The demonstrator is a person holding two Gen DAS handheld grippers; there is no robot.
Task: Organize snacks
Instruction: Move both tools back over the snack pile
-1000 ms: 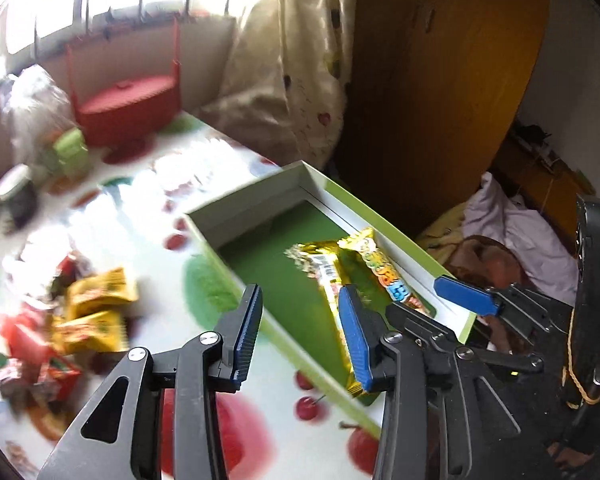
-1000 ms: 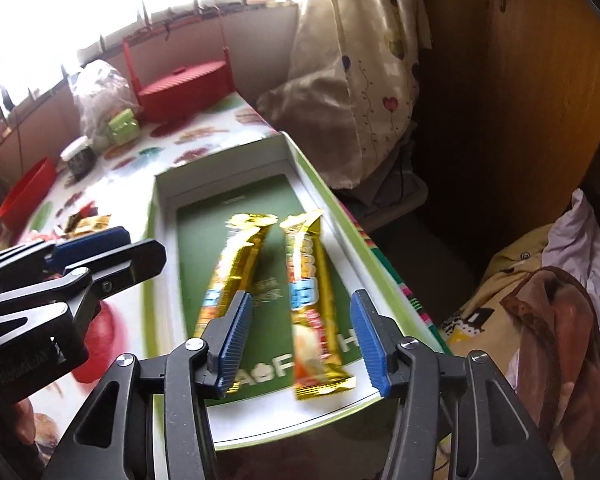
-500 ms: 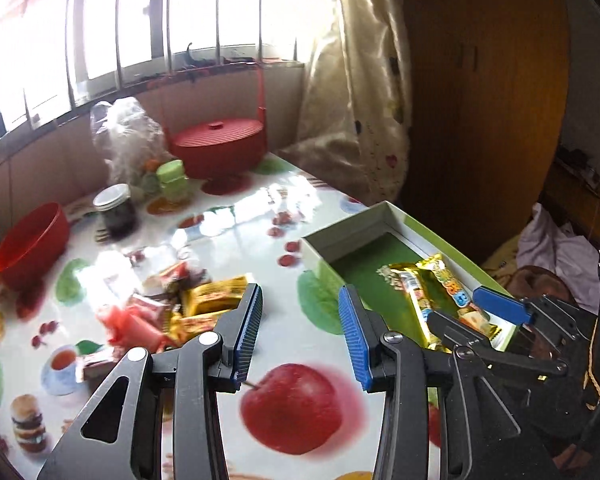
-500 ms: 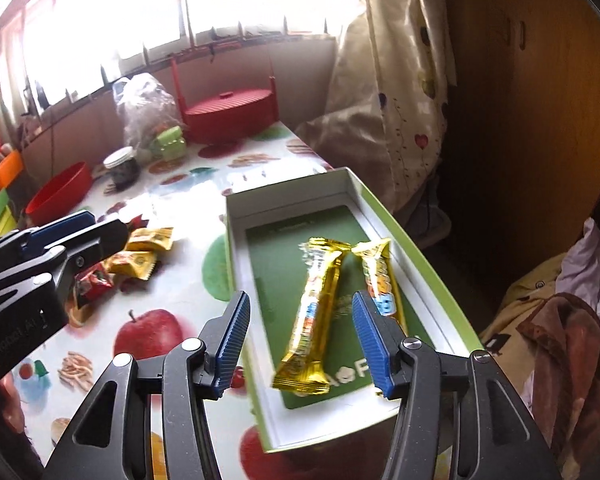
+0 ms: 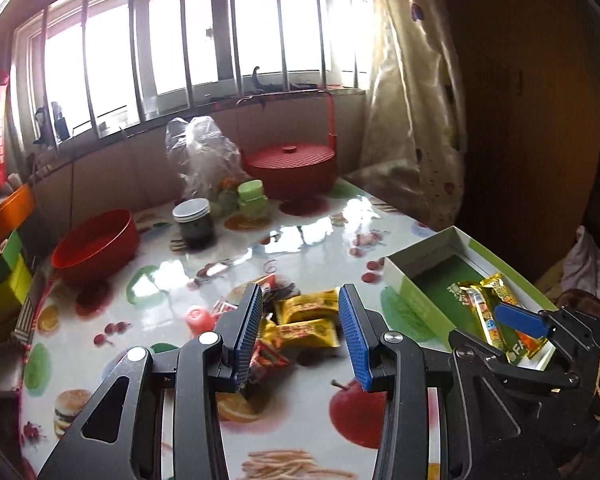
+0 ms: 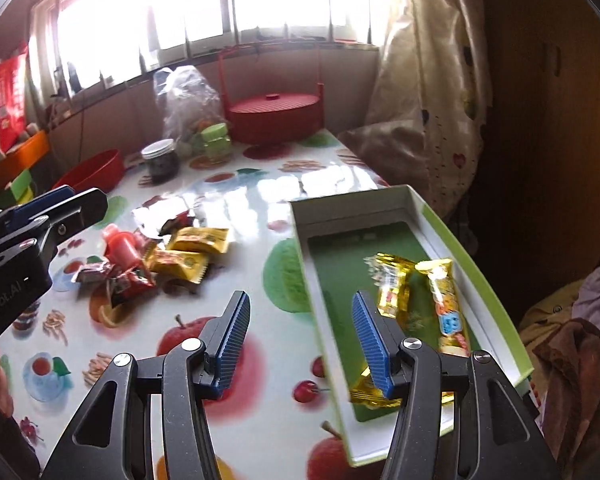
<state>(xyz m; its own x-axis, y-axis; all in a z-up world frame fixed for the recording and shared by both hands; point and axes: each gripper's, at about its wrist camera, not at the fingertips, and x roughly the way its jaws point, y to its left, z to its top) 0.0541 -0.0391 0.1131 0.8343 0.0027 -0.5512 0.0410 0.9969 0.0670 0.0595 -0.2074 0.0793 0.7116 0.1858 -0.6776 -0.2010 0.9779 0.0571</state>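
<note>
Change: a second ago your left gripper (image 5: 300, 338) looked down into the green box (image 5: 418, 276); you have swung it left, and it now faces the loose snack pile (image 5: 300, 320) on the tabletop (image 5: 312, 240).
Change, right side: your right gripper (image 6: 300, 346) has pulled back from over the box, whose near left wall now sits between its pads.
Left gripper: you hold it wide, with nothing between the blue pads (image 5: 249, 334); it hovers above the yellow packets (image 5: 308, 332), angled down toward them.
Right gripper: you hold it wide too, gripping nothing; it is low over the tabletop at the box's near corner, and its right finger covers part of one bar.
Snacks in box: two gold-wrapped bars (image 6: 444, 304) lie side by side on the green floor, along the right half.
Snacks outside: yellow packets, red wrappers and a red bottle-shaped sweet (image 6: 120, 246) lie heaped left of the box, well apart from it.
Background: red bowl (image 5: 96, 244), dark jar (image 5: 194, 224), red lidded basket (image 5: 290, 170) near the window.
</note>
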